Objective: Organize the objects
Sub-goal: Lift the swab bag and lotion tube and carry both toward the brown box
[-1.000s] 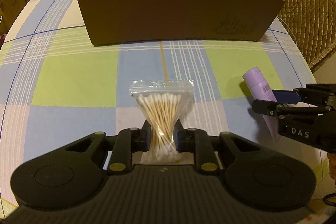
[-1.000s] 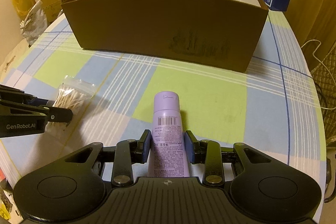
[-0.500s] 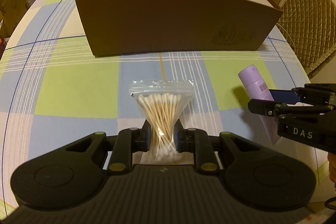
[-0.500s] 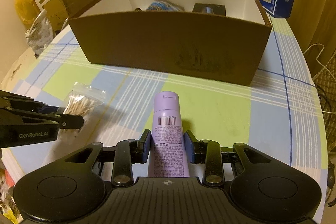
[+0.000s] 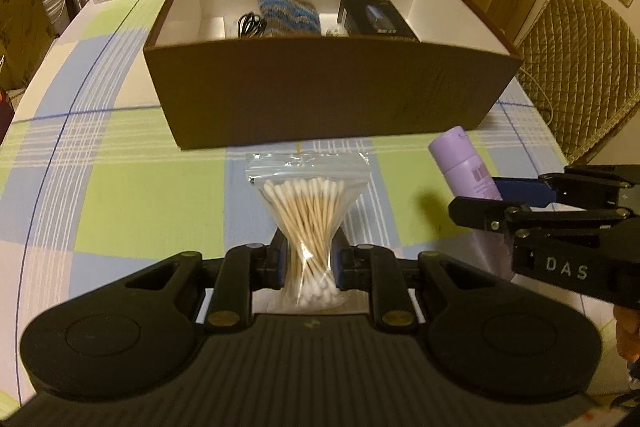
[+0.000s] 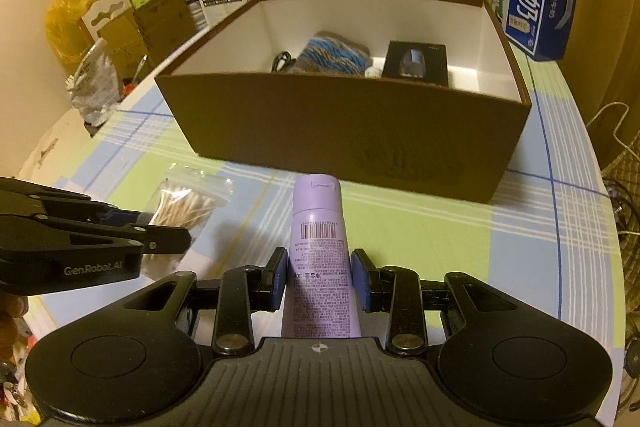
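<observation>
Before the box [image 5: 320,95], fingers [image 5: 278,259] tight on swab bag [image 5: 308,215].

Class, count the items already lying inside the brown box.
4 visible in the brown box: a black cable at left, a striped knitted piece beside it, a small white item, and a black case at right. The near wall may hide more.

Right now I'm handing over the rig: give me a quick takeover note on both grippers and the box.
Left gripper: shut on the cotton swab bag, clear of the table.
Right gripper: shut on the purple tube, also lifted.
Brown box: open ahead; knitted item, black cable and black case already inside.
Left: carry both over the near wall, release inside.
</observation>
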`<action>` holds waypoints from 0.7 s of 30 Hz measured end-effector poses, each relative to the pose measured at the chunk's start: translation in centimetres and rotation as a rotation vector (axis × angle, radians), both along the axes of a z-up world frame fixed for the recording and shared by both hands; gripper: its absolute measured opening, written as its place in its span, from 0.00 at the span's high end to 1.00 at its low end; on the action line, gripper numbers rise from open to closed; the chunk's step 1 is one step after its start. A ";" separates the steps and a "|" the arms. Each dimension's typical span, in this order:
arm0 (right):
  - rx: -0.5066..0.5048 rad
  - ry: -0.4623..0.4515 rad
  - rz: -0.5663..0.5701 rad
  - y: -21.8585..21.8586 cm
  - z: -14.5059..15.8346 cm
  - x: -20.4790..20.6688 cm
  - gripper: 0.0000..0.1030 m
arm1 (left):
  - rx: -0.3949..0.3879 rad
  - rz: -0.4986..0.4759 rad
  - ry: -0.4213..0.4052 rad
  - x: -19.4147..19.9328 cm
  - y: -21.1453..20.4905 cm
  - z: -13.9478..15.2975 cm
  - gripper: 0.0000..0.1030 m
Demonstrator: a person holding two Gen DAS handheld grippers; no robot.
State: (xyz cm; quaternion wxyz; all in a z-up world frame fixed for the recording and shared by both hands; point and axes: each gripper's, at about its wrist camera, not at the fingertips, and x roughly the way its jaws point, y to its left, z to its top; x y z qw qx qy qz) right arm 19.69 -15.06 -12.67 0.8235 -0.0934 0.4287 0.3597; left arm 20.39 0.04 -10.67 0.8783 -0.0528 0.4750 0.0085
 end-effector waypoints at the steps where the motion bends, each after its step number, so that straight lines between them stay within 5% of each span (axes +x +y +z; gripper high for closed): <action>1: 0.006 -0.001 0.001 0.1 0.2 0.0 0.70 | 0.003 -0.002 -0.007 0.1 0.0 0.3 0.83; 21: 0.087 -0.037 0.023 2.3 4.0 1.9 0.70 | 0.014 -0.002 -0.086 3.3 1.2 3.8 0.83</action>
